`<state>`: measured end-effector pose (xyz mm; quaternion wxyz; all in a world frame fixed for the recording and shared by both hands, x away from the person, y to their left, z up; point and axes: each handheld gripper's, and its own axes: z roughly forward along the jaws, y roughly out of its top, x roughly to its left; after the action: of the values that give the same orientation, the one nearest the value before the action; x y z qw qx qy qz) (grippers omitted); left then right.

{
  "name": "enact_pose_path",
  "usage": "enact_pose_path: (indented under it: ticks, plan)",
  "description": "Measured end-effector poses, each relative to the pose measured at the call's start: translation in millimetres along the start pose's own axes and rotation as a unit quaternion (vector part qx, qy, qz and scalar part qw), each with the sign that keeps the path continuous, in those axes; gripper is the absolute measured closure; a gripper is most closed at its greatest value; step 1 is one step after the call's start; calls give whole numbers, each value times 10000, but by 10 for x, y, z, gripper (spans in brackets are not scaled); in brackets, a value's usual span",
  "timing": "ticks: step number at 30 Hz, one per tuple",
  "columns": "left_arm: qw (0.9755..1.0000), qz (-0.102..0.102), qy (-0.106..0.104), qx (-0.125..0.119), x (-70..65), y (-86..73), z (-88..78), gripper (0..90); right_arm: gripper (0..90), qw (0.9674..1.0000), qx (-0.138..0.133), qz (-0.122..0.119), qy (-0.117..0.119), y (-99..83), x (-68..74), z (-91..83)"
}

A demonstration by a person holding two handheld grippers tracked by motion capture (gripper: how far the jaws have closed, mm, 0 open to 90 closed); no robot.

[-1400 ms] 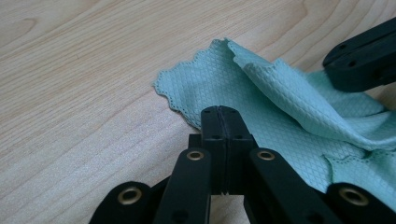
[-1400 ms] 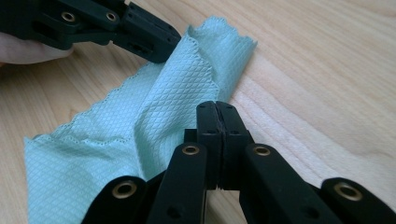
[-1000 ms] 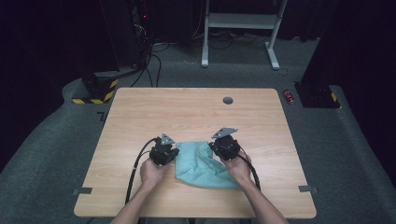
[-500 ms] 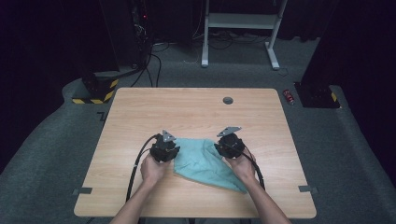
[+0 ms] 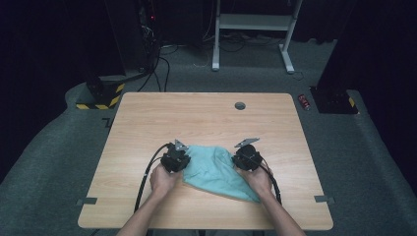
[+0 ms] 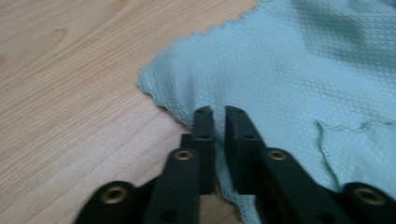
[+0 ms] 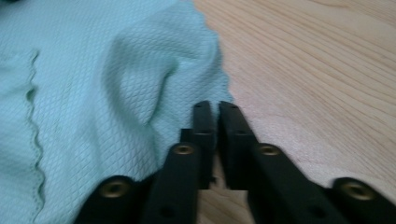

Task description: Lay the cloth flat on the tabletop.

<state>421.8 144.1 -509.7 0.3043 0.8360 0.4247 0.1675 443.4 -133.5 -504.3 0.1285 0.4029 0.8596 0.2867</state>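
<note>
1. Two grippers work one teal cloth [image 5: 216, 172] on the near-centre of the wood table [image 5: 196, 118], w/ a hand behind each.
2. Left gripper [image 5: 175, 157] sits at the cloth's left edge. Jaws have just been closing; now pressed nearly together, thin slit left, cloth edge [image 6: 196, 100] pinched betw. them in the left gripper view.
3. Right gripper [image 5: 246, 156] sits at the cloth's right edge. Jaws also just been closing; nearly together, pinching a raised fold of cloth [image 7: 154, 84] by its scalloped edge.
4. Cloth lies rumpled betw. the two grippers, its near corner running toward the right hand [image 5: 258, 179].
5. Left hand [image 5: 164, 178] rests on the table, cable [image 5: 147, 172] looping beside it.
6. Round hole [image 5: 240, 105] far side of table, well apart from the cloth.
</note>
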Motion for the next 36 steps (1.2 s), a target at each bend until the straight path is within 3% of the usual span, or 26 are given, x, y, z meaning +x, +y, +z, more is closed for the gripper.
enact_pose_path:
  ticks: [5,9,12,15,20,24,29,34,36]
  plan:
    - [9996,226,129,77,-19,31,5,894,896,9992,145,-368,-31,66,5,-22]
    - [9997,205,144,29,28,89,-15,895,896,9990,-109,-381,-204,167,-55,-202]
    - [9993,182,273,-191,50,186,-53,894,896,9979,-255,-390,-460,253,-126,-318]
    - [9986,235,452,-164,77,263,-19,893,895,9967,-361,-326,-646,316,-181,-342]
    - [9984,-138,527,-161,161,283,113,886,890,9955,-317,-226,-865,366,-239,-198]
    - [9987,-107,502,-47,129,265,124,803,810,9971,-266,-54,-714,358,-284,-109]
    - [9992,26,397,-64,74,226,21,688,773,9972,-501,184,-527,241,-315,-234]
    - [9992,-175,345,34,106,126,83,653,727,9971,-377,478,-466,83,-372,-169]
    - [9992,-203,335,35,109,110,90,640,707,9959,-401,760,-278,56,-416,-117]
